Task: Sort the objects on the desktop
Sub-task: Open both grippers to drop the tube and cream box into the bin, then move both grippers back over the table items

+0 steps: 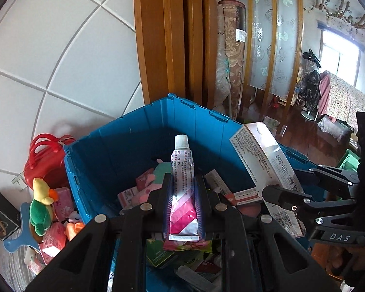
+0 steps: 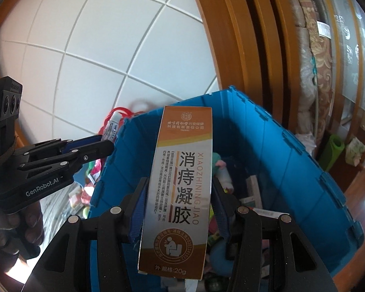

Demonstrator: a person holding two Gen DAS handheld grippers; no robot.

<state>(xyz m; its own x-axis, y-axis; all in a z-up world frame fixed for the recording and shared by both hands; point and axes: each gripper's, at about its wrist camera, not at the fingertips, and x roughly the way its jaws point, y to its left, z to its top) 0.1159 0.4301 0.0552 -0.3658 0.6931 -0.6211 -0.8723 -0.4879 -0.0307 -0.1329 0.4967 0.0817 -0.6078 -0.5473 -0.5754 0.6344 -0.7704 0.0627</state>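
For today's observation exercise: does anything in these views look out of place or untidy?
Yes. The blue crate holds a jumbled heap of cartons and packets, with more clutter beside it, including a plush parrot. The tube and carton are held tidily.

Right gripper (image 2: 180, 209): clamps an upright orange-and-silver carton (image 2: 180, 189).
Blue crate (image 2: 292, 150): behind the carton, open, with assorted small items inside.
Left gripper (image 2: 107, 143): at left, grips a white-capped tube (image 2: 112, 127).
Hand (image 2: 24, 228): lower left, holding that gripper's handle.
Background: white panelled wall (image 2: 97, 43).
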